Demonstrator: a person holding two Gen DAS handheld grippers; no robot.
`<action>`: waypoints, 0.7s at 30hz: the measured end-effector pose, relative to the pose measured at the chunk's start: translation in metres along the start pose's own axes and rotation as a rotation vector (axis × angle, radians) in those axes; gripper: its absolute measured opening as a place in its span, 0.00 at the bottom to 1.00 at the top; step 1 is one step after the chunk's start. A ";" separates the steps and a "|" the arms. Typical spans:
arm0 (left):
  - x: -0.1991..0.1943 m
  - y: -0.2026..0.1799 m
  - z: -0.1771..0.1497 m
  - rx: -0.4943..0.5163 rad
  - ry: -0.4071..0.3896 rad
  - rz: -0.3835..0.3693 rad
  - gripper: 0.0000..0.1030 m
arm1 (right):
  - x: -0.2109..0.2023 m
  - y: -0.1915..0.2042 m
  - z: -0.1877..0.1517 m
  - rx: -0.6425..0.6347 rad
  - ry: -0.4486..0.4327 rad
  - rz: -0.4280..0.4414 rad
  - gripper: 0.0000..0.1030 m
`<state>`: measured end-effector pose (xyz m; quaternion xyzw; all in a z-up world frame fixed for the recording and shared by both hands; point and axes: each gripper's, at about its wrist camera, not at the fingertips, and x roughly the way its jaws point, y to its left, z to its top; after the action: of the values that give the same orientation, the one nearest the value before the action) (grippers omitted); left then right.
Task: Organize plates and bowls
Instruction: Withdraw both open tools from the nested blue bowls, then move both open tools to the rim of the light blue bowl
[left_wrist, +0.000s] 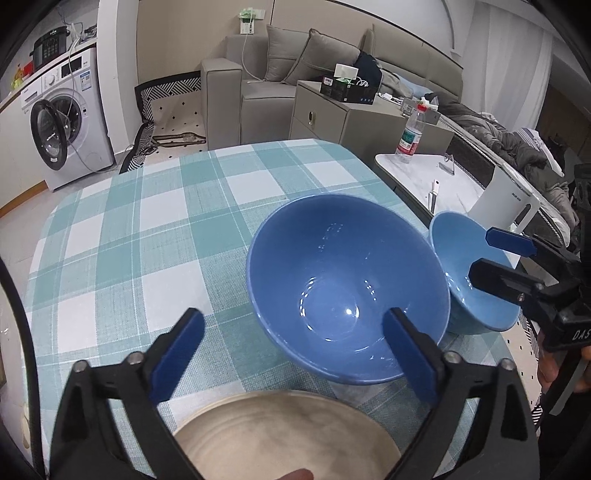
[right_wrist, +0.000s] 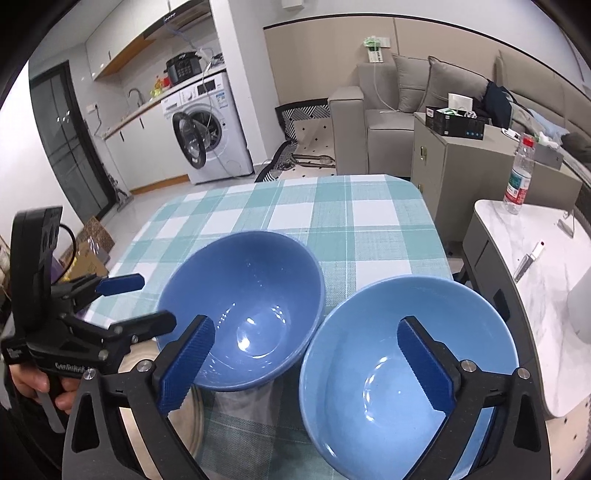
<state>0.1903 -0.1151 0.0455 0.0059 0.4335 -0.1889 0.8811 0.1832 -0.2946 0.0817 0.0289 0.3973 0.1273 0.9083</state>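
Two bowls sit upright and side by side on the checked tabletop (right_wrist: 351, 221). The darker blue bowl (right_wrist: 240, 310) fills the centre of the right wrist view and the lighter blue bowl (right_wrist: 402, 373) the lower right, their rims touching or very nearly so. A tan plate (left_wrist: 284, 439) lies at the bottom centre of the left wrist view, just in front of the darker bowl.

The left hand-held gripper (left_wrist: 295, 354) stands wide, one blue pad over the darker bowl's near rim and the other out over the cloth, pressing on nothing. The right hand-held gripper (right_wrist: 310, 365) is likewise wide, one pad over the lighter bowl's hollow and the other by the darker bowl's near edge, gripping nothing.

Set rim to rim, the bowls look deliberately grouped, like with like, apart from the plate. The spread jaws fit a release after setting down. Nesting the smaller-looking lighter bowl into the darker one may be what remains.
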 end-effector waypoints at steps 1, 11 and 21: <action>-0.001 -0.002 0.000 0.007 -0.006 -0.001 1.00 | -0.004 -0.005 0.000 0.025 -0.006 0.019 0.99; -0.009 -0.018 0.001 0.013 -0.036 -0.027 1.00 | -0.036 -0.039 -0.009 0.118 -0.044 -0.013 0.99; -0.010 -0.044 -0.001 0.016 -0.044 -0.071 1.00 | -0.059 -0.066 -0.019 0.173 -0.077 -0.066 0.99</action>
<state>0.1685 -0.1528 0.0592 -0.0068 0.4125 -0.2237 0.8831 0.1441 -0.3744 0.1007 0.0991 0.3724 0.0615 0.9207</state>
